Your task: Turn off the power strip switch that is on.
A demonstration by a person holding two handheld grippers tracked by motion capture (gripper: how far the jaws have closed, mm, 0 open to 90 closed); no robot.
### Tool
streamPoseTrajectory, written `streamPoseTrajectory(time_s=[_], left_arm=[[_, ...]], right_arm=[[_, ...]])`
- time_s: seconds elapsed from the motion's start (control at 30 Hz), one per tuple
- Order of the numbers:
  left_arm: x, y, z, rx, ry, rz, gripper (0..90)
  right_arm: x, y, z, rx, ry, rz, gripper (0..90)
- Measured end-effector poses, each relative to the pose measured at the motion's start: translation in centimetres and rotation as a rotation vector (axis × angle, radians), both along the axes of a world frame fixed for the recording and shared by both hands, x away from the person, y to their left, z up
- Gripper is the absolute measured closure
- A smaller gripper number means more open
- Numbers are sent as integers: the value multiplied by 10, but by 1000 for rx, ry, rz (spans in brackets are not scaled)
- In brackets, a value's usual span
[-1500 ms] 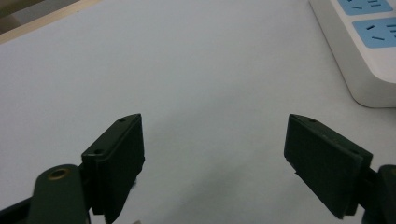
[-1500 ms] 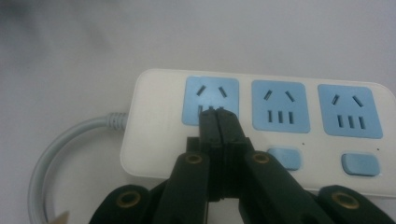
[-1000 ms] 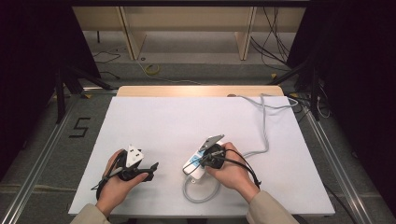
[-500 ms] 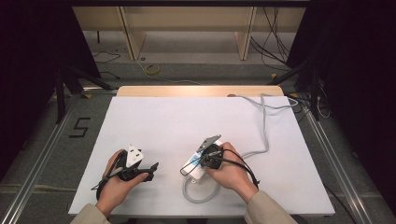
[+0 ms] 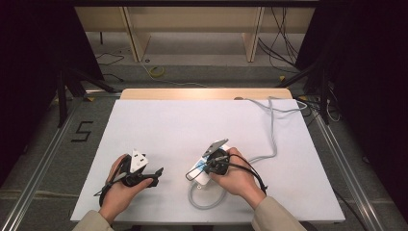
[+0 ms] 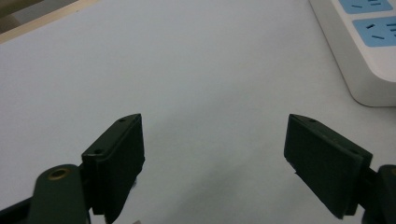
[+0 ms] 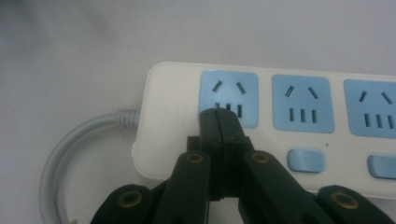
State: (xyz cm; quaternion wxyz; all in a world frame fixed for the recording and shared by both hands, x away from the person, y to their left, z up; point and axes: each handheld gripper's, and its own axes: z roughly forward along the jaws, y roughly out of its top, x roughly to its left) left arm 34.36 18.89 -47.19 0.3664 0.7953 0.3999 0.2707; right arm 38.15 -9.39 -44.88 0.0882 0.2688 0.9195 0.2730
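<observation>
A white power strip [image 7: 177, 116] with blue sockets lies on the white table near its front edge, partly under a hand in the high view [image 5: 198, 173]. My right gripper [image 7: 218, 113] is shut with nothing between its jaws, and its tips rest on the blue socket nearest the cord end. In the high view the right gripper [image 5: 205, 168] sits over the strip. My left gripper [image 6: 215, 123] is open wide above bare table, with the power strip [image 6: 369, 46] to its upper right. The left gripper [image 5: 158, 177] is held low at the table's front left.
The strip's grey cord [image 5: 204, 199] loops toward the front edge, then runs right and back along the table [image 5: 272, 130] to the far right corner. A wooden edge [image 5: 192, 94] borders the table's far side. Dark stands and cables lie on the floor around.
</observation>
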Motion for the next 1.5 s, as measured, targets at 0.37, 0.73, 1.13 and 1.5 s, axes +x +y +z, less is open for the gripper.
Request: streamPoseTrajectory(time_s=[0.37, 0.73, 1.13, 1.5], left_arm=[[1, 1, 0, 1, 2, -4, 200], [0, 0, 0, 1, 3, -4, 201], [0, 0, -1, 3, 1, -4, 200], [0, 0, -1, 1, 3, -2, 200]], right_arm=[[-2, 4, 2, -49, -26, 22, 900], [0, -2, 4, -63, -33, -1, 900], [1, -2, 3, -57, -39, -18, 900], [3, -2, 1, -53, -39, -24, 900]])
